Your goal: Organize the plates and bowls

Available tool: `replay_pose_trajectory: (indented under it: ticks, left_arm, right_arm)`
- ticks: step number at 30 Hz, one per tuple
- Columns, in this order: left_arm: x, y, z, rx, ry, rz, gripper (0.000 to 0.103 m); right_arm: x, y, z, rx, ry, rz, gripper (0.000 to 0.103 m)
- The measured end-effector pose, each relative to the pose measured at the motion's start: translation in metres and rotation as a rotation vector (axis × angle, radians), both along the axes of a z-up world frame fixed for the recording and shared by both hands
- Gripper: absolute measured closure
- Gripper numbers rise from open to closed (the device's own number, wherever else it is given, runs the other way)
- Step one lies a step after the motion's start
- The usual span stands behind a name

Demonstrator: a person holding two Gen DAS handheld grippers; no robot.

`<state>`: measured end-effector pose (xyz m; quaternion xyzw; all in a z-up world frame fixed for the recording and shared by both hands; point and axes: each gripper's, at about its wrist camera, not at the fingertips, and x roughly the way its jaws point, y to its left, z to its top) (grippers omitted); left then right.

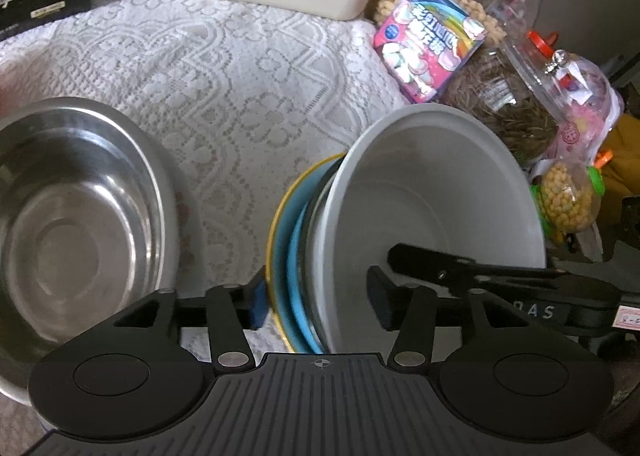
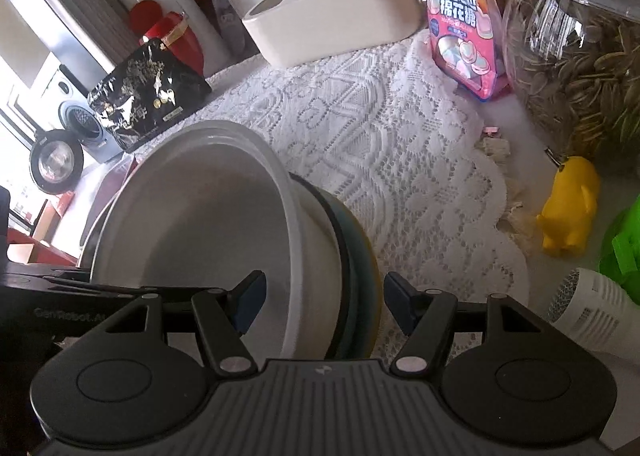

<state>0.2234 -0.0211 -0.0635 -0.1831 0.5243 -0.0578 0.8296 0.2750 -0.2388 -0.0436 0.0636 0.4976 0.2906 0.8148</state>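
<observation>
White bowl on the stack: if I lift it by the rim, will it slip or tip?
The white bowl looks smooth and glossy, so probably slippery. It sits tilted on the blue plate, so it may tip or slide. Likely rigid, possibly breakable.

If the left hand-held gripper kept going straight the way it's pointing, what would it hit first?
Most likely the stacked dishes: the left hand-held gripper already straddles the rims of the blue plate and the white bowl. Past them lies the lace tablecloth, though depth is hard to judge.

Black tongs (image 1: 318, 306) — ribbed grey housing, blue pads (image 2: 251, 306).
</observation>
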Motion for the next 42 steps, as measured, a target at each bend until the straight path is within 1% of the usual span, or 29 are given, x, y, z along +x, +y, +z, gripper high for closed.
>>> replay_pose_trajectory:
  ticks: [1,3,5,8,11,14,16,20,23,26,29,31,34,38,39,42]
  left_arm:
    - [0.001,0.0,0.0,-0.007,0.0,-0.002,0.041]
    - [0.003,0.0,-0.001,-0.027,-0.002,-0.006,0.034]
    - [0.004,0.0,-0.001,-0.04,0.0,-0.01,0.033]
    - [0.006,0.002,-0.001,-0.055,0.011,-0.01,0.033]
    - [0.008,0.006,-0.001,-0.08,0.031,-0.004,0.034]
    - [0.015,0.01,-0.001,-0.105,0.051,0.006,0.034]
    - [0.02,0.011,0.0,-0.106,0.056,0.005,0.034]
    - [0.027,0.01,0.001,-0.096,0.074,-0.008,0.034]
    - [0.029,0.01,0.0,-0.092,0.086,-0.024,0.034]
    - [0.028,0.009,0.0,-0.086,0.087,-0.037,0.035]
    - [0.026,0.008,0.001,-0.074,0.084,-0.05,0.039]
    - [0.024,0.011,0.001,-0.083,0.085,-0.048,0.041]
    - [0.019,0.014,0.002,-0.101,0.09,-0.044,0.041]
    - [0.017,0.011,0.001,-0.087,0.095,-0.05,0.041]
    - [0.017,0.011,0.001,-0.085,0.096,-0.045,0.041]
    - [0.018,0.011,0.002,-0.085,0.096,-0.042,0.041]
  right_arm:
    - [0.001,0.0,-0.002,0.003,0.021,-0.005,0.037]
    - [0.005,-0.005,-0.007,0.049,0.094,-0.023,0.037]
    - [0.01,-0.009,-0.014,0.081,0.183,-0.033,0.037]
    - [0.012,-0.008,-0.016,0.072,0.231,-0.016,0.037]
    - [0.014,0.001,-0.011,0.035,0.237,0.02,0.037]
    - [0.021,0.008,-0.006,0.01,0.231,0.032,0.038]
    - [0.029,0.01,-0.003,0.011,0.236,0.034,0.041]
    - [0.046,0.011,0.0,0.035,0.232,0.008,0.04]
    - [0.052,0.01,0.0,0.054,0.232,0.009,0.039]
    - [0.049,0.013,0.001,0.049,0.212,0.019,0.039]
    - [0.046,0.012,0.002,0.031,0.198,0.027,0.039]
    - [0.043,0.012,0.001,0.016,0.199,0.034,0.039]
    - [0.035,0.011,-0.004,-0.007,0.21,0.044,0.039]
    - [0.026,0.01,-0.009,0.01,0.246,0.058,0.039]
    - [0.025,0.011,-0.008,0.012,0.248,0.058,0.038]
    - [0.025,0.011,-0.008,0.009,0.251,0.042,0.038]
